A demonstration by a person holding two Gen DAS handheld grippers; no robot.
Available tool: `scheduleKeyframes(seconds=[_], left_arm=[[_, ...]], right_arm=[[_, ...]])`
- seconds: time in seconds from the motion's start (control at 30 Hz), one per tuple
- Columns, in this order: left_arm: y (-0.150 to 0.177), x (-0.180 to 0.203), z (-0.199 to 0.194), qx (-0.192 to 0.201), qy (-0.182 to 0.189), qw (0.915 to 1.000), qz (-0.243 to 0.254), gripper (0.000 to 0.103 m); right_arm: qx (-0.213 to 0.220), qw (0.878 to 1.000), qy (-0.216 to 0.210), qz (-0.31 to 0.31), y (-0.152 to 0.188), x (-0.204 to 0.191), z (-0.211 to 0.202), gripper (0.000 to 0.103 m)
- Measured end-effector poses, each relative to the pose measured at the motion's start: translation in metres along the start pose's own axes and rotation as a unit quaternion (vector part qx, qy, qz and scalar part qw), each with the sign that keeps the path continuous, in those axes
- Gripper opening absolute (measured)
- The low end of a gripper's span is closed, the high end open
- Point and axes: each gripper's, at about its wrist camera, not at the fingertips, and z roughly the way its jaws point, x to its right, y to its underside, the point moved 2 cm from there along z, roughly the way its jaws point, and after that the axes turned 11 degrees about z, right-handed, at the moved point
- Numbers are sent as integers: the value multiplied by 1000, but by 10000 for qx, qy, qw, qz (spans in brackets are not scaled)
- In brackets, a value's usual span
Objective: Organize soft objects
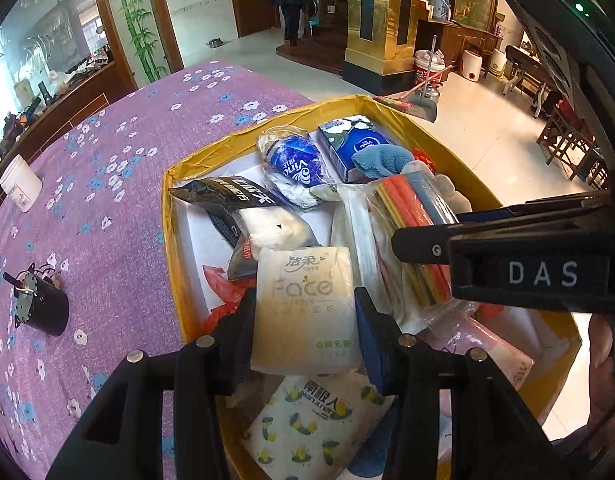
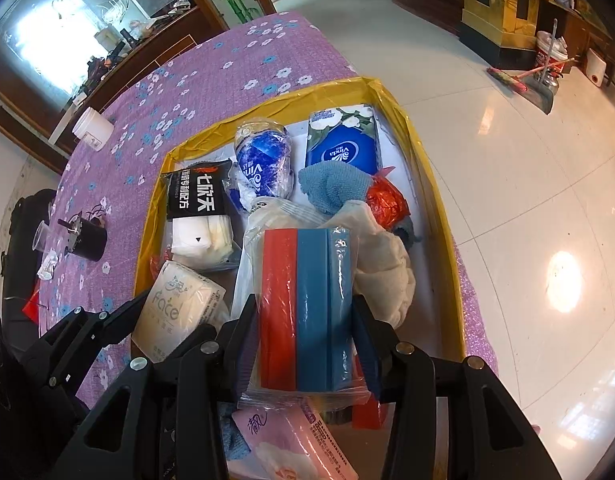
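Observation:
A yellow-rimmed box (image 1: 267, 126) (image 2: 307, 94) on the purple floral tablecloth holds many soft packs. My left gripper (image 1: 303, 316) is shut on a cream "Face" tissue pack (image 1: 303, 308) (image 2: 179, 304), held over the box's near left part. My right gripper (image 2: 303, 328) is shut on a bagged stack of red and blue sponge cloths (image 2: 307, 304) (image 1: 415, 208), held above the box's middle. In the box lie a blue Vinda tissue box (image 2: 343, 148), a blue Vinda roll (image 2: 263, 164), a black-labelled cotton pad bag (image 2: 199, 208), a blue towel (image 2: 331, 184) and a pink pack (image 2: 291, 444).
A white jar (image 1: 21, 184) and a black cup with a small clock (image 1: 47, 308) stand on the tablecloth (image 1: 119, 184) left of the box. The table's right edge drops to a shiny tiled floor (image 2: 527, 200). A broom and dustpan (image 2: 523, 80) lie farther off.

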Motion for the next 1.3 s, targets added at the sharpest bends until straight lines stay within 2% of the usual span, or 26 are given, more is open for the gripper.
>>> scheduleKeyframes(seconds=[0.2, 0.33, 0.5, 0.8, 0.93, 1.07, 1.2, 1.3], left_arm=[[1, 0, -2, 49, -37, 10000, 62, 47], [2, -1, -8, 149, -53, 9999, 36, 57], [2, -2, -15, 291, -48, 9996, 25, 68], [6, -7, -33, 515, -60, 9986, 73, 72], [10, -13, -44, 660, -78, 9978, 33, 77], [14, -20, -56, 814, -105, 9966, -78, 89], [20, -27, -66, 932, -156, 9955, -90, 94], [27, -32, -74, 1035, -209, 9944, -90, 96]], right_arm=[[-30, 9999, 2, 102, 2, 3, -2, 51], [41, 9999, 17, 143, 7, 5, -9, 57], [332, 9993, 143, 74, 12, 2, -25, 67], [726, 9966, 341, 205, 22, 4, -51, 72], [911, 9948, 426, 157, 29, 0, -63, 75], [1183, 9920, 440, 11, 42, -8, -79, 80], [1545, 9864, 528, -186, 58, -19, -92, 86], [1814, 9815, 558, -258, 70, -25, -101, 87]])
